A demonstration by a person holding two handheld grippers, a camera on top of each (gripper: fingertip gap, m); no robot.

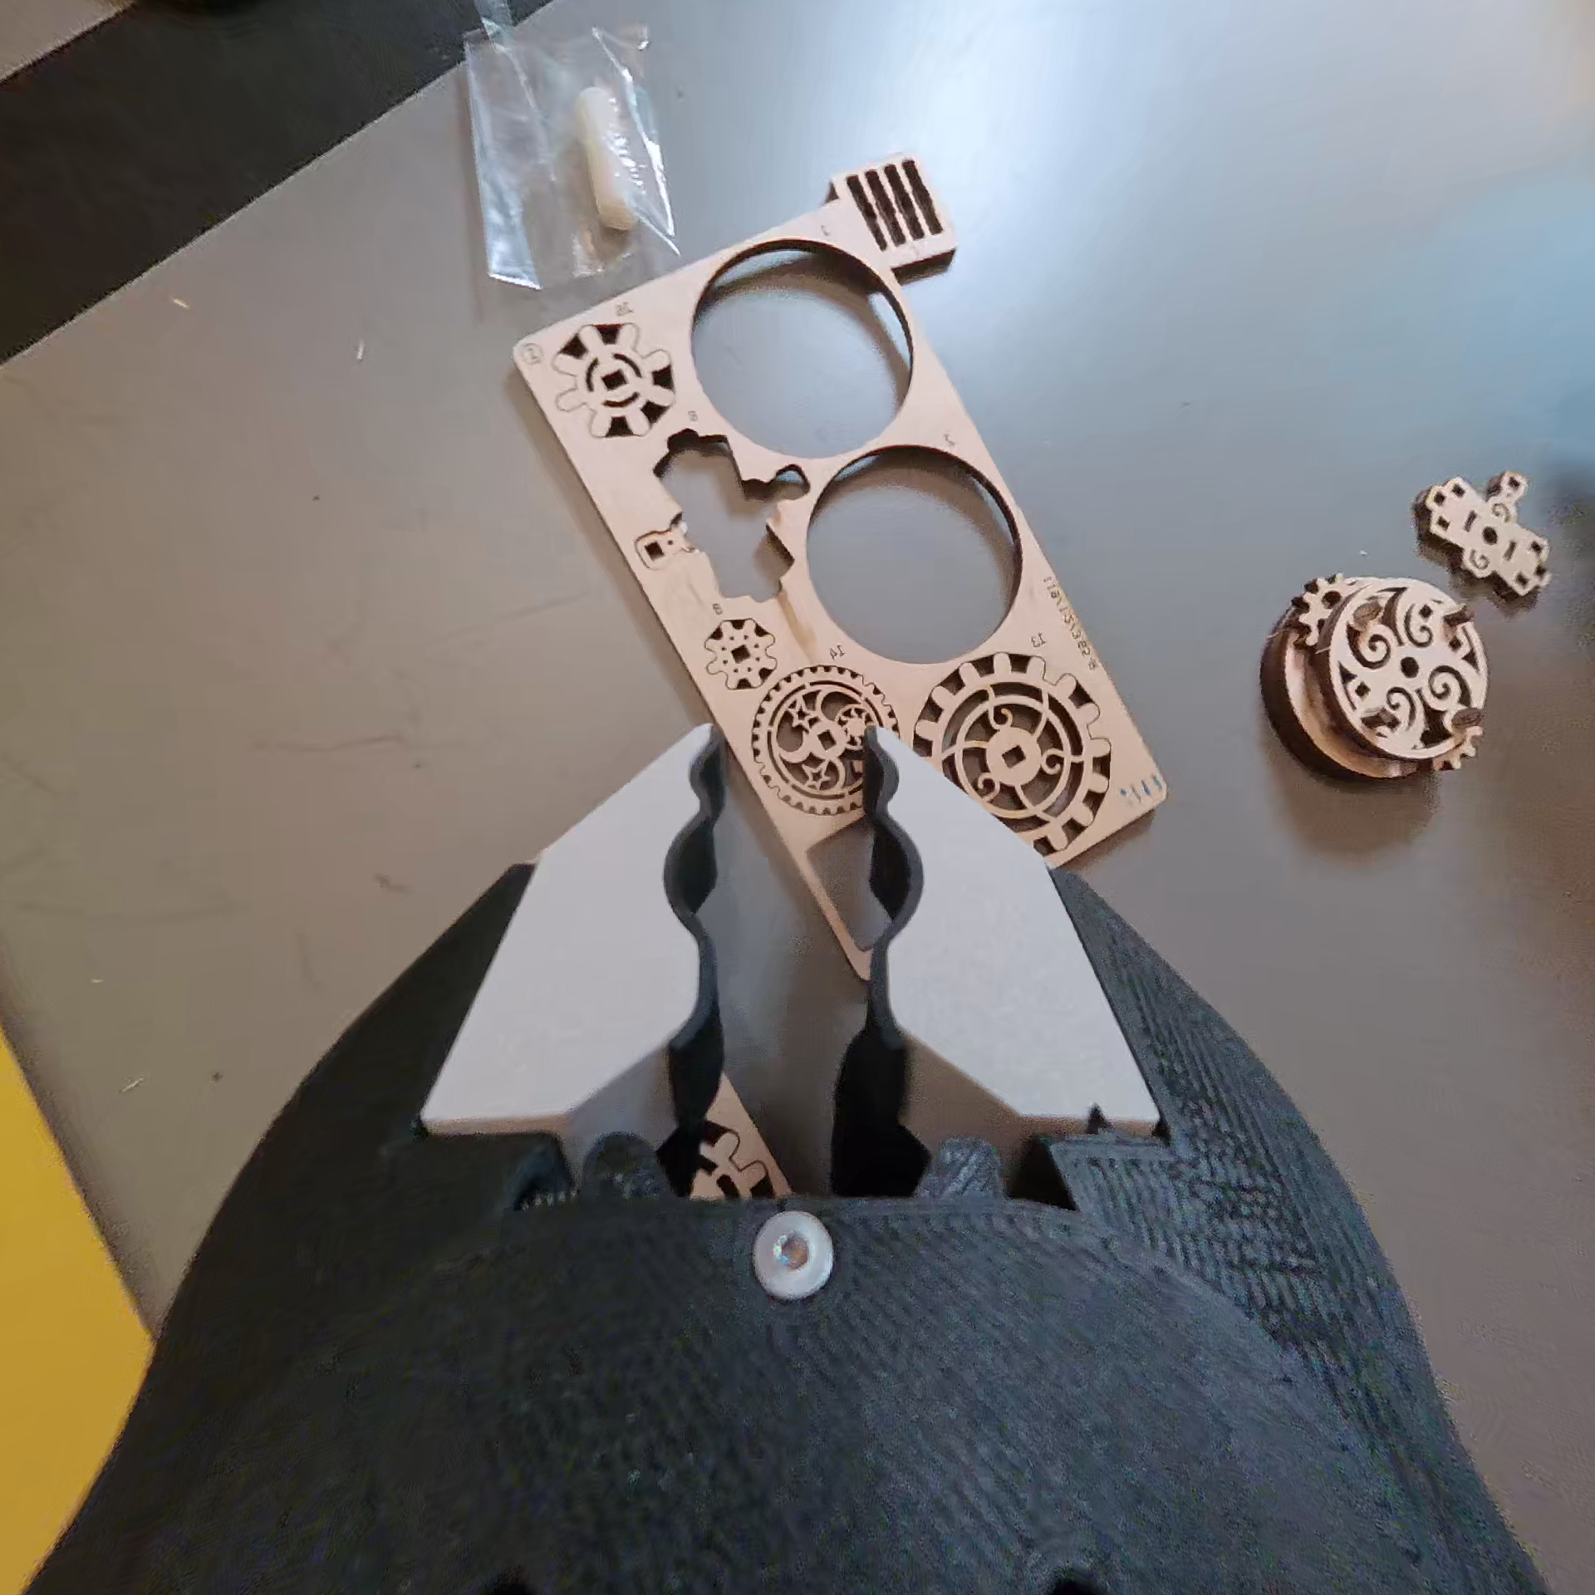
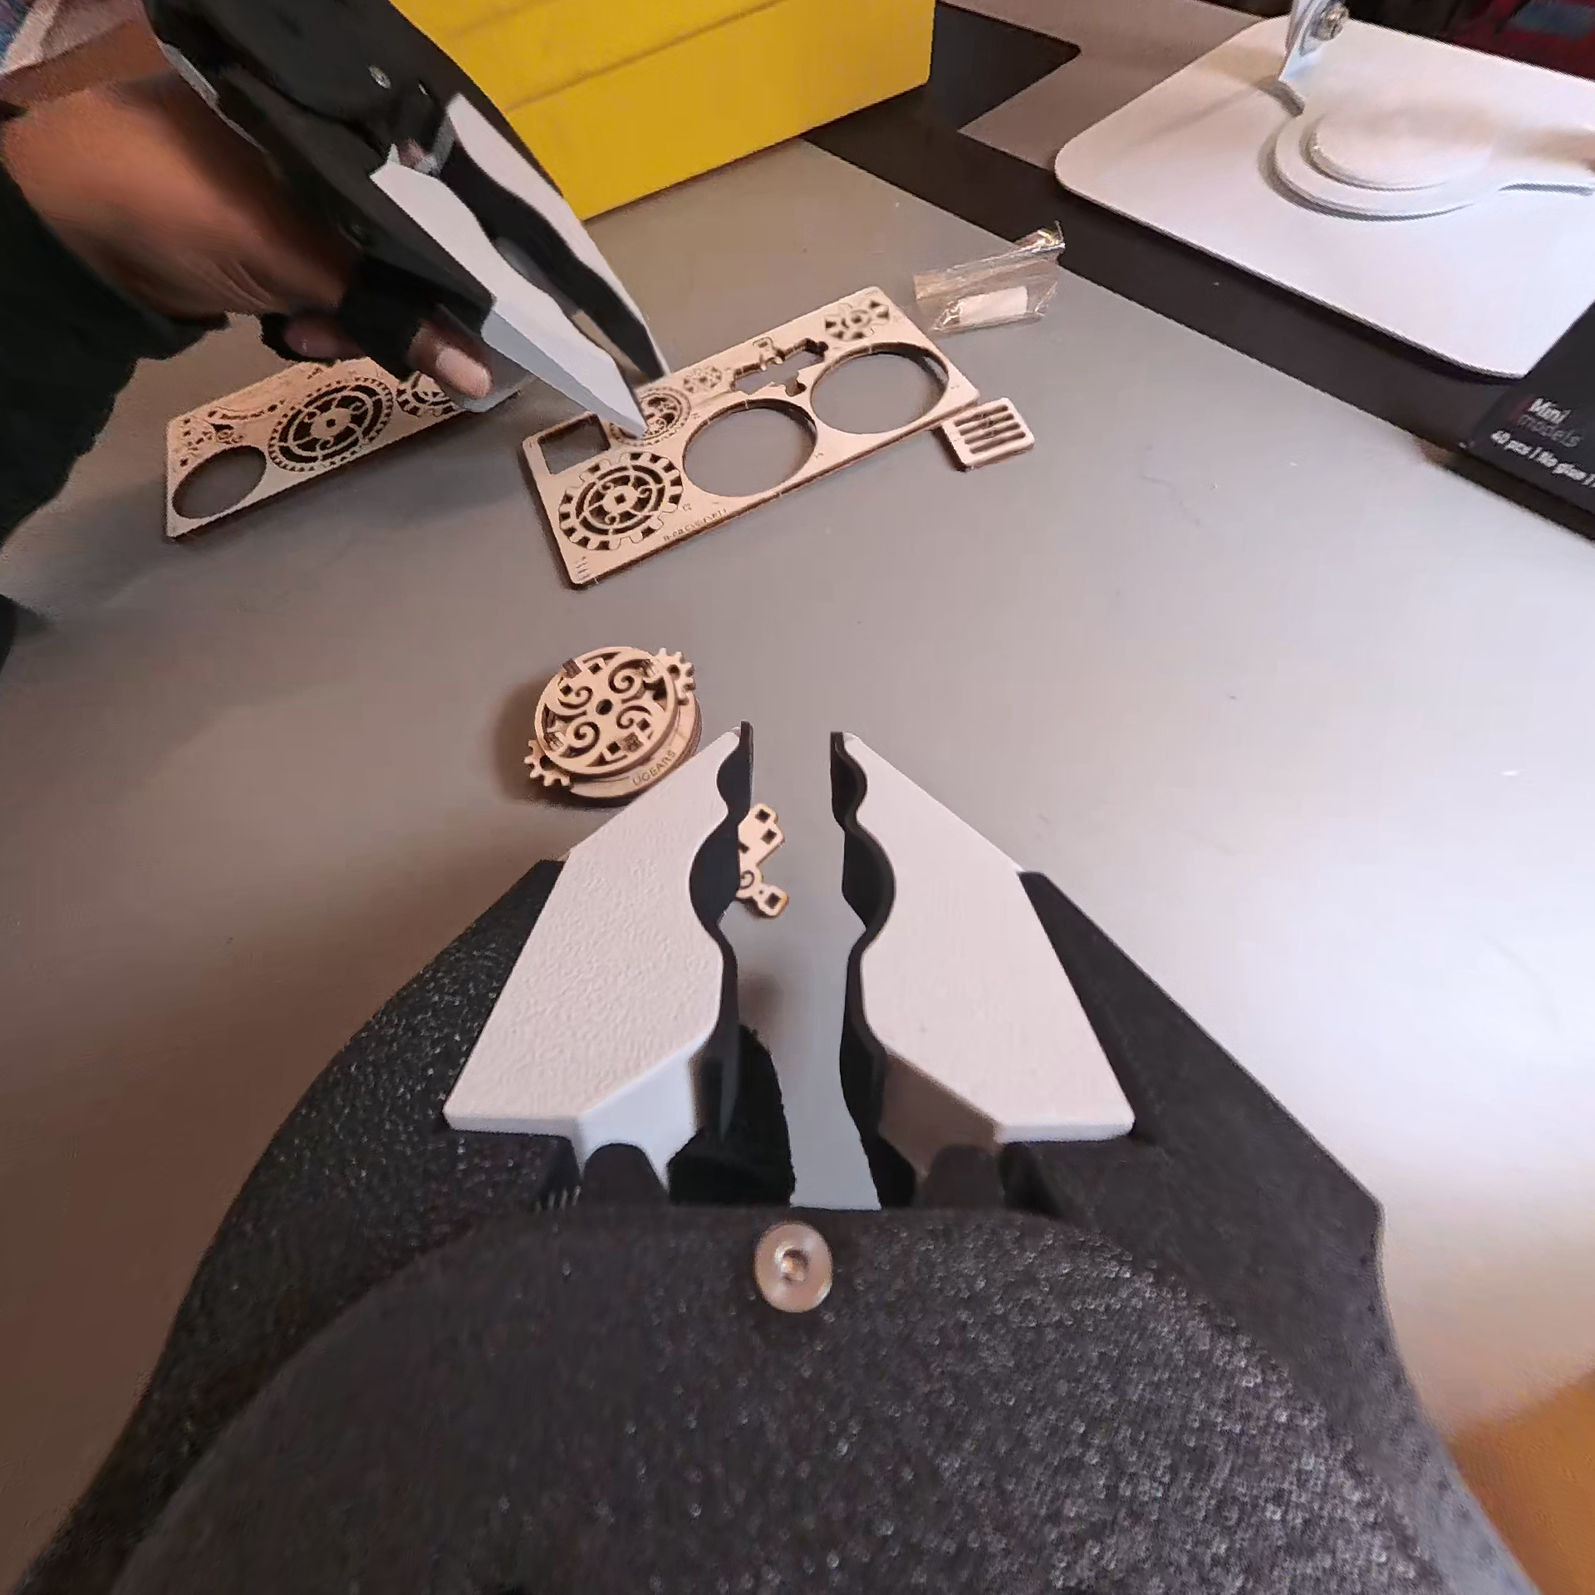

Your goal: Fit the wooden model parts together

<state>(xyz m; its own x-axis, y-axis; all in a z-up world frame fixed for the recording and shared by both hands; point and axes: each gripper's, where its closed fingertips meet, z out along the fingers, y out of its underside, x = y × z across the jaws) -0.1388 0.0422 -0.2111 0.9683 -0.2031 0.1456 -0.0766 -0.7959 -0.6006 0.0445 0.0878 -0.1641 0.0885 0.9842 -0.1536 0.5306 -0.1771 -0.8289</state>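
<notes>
I am lowering my left gripper (image 1: 790, 742), jaws spread, over the small gear (image 1: 816, 744) in the wooden sheet (image 1: 941, 431); straddling it squarely should help. Right gripper (image 2: 790, 734) is hovering, jaws spread, above the cross piece (image 2: 764, 859).

Both wrist views look down closely, sharing the wooden sheet (image 1: 829, 552).

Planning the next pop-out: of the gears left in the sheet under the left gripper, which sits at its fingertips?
The star-patterned gear, mid-sized and fine-toothed, lies at the left gripper. The larger square-toothed gear sits beside it.
</notes>
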